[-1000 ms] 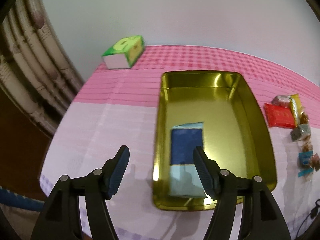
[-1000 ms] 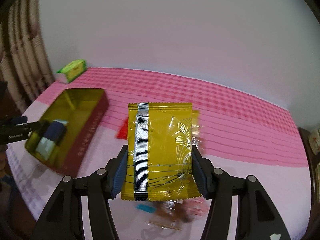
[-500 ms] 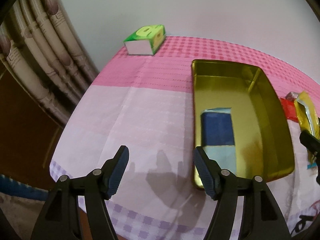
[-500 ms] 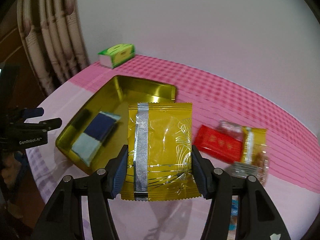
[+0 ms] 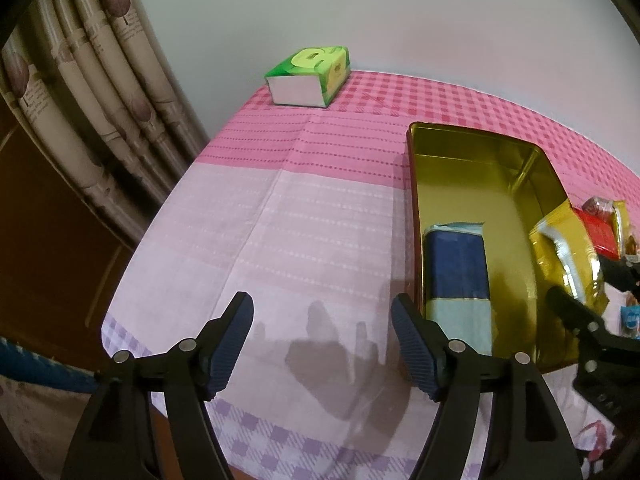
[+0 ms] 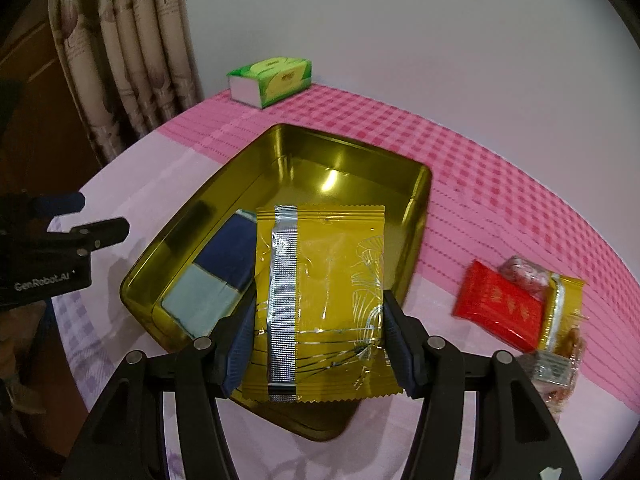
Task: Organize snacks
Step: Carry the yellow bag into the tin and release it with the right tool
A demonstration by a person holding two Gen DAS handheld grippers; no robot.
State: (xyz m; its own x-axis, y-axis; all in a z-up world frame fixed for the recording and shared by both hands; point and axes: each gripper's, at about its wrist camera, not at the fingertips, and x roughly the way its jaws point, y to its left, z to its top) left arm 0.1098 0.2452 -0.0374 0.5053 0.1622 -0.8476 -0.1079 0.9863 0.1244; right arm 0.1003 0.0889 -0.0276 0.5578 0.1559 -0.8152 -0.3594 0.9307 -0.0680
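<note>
A gold tin [image 6: 352, 156] [image 5: 476, 144] stands on the pink tablecloth with a blue and pale blue packet [image 6: 212, 276] [image 5: 458, 276] lying along one side. My right gripper [image 6: 318, 332] is shut on a yellow foil snack packet [image 6: 324, 300] [image 5: 560, 248] and holds it above the tin's near end. My left gripper [image 5: 322, 336] hangs over bare cloth left of the tin, its jaws opening with nothing between them. In the right wrist view the left gripper [image 6: 76, 220] shows at the left edge. A red packet [image 6: 500, 304] and other loose snacks lie right of the tin.
A green tissue box [image 5: 310, 76] [image 6: 272, 76] sits at the table's far corner by the wall. Curtains [image 5: 80, 112] hang left of the table. The table's near edge [image 5: 280, 452] runs just under my left gripper. A small blue sweet [image 5: 630, 320] lies near the right gripper.
My right gripper has carried the yellow packet leftward from the snack pile to above the tin. My left gripper has drifted left off the tin, and its jaws stand a little wider.
</note>
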